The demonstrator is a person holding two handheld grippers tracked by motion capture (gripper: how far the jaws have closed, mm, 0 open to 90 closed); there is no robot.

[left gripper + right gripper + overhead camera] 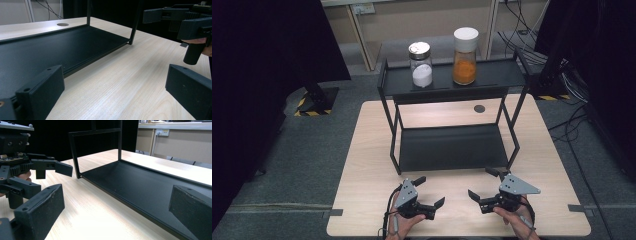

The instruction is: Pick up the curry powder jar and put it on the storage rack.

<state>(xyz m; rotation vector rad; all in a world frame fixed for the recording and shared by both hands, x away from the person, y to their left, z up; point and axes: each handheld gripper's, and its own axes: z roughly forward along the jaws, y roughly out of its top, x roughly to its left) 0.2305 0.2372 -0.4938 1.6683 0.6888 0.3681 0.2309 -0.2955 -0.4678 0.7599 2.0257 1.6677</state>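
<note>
Two tools, two jars

The table is pale wood-grain with a smooth satin look, and the rack on it is thin black metal with matt, slightly grainy shelves. Up at 12 o'clock, the two jars look like clear glass or plastic (hard to tell): the left jar has a shiny metal lid, the right jar a matt white cap. Both the left gripper and right gripper are matt black plastic, pads a bit rough.

bare table before the black rack, lower shelf open, 2 jars on top shelf
</note>
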